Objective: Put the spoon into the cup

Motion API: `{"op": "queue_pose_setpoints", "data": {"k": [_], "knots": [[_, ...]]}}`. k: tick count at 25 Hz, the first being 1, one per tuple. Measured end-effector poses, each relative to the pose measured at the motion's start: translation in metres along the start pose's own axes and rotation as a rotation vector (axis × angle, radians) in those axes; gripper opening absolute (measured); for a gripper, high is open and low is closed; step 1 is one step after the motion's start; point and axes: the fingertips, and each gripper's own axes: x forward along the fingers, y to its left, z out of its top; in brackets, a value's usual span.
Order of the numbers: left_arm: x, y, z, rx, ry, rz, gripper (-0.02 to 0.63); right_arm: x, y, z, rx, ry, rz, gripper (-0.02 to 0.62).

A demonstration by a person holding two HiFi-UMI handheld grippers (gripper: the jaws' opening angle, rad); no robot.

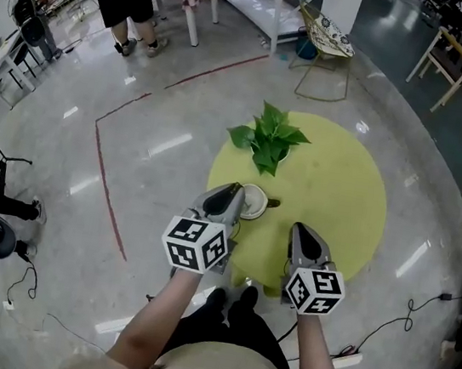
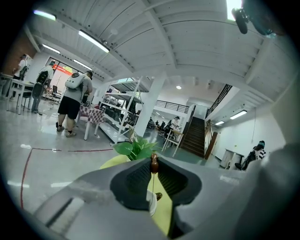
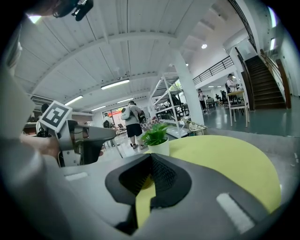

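While the left claw (image 1: pixel 233 190) hangs at the cup's (image 1: pixel 253 202) left rim, its jaws are clamped on the spoon (image 2: pixel 153 164). The left gripper view shows the spoon edge-on, as a thin line with a brown knob at the jaw tips. Whether the spoon touches the cup cannot be told.

The cup is white and stands upright on the round yellow-green worktop (image 1: pixel 345 196), left of its middle and nearer the left edge. The left gripper view shows part of its white wall (image 2: pixel 152 205) low between the jaws. A small brown piece lies just right of the cup; what it is cannot be made out.

The right claw (image 1: pixel 300 229) is over the worktop's near edge, well right of the cup and apart from it. Its jaws are closed tip to tip with nothing between them (image 3: pixel 151 155); only the yellow-green worktop (image 3: pixel 225 154) shows through the gap below the tips.

A potted plant (image 1: pixel 270 138) stands upright at the far-left part of the worktop, just behind the cup. It appears in both gripper views (image 2: pixel 136 149) (image 3: pixel 157 136).
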Motion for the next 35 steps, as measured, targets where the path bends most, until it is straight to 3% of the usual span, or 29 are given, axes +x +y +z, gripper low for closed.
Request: {"op": "queue_pose_setpoints", "data": {"k": [14,35], "knots": [[0.037,0.014,-0.032,-0.108,0.041,0.050,0.046,0.021,-0.024,-0.013,0.021,0.064,0.018,0.002],[0.057,0.035,-0.063,-0.216,0.057,0.030,0.047,0.039,-0.030,-0.022,0.018,0.109,0.024,0.002]]}}
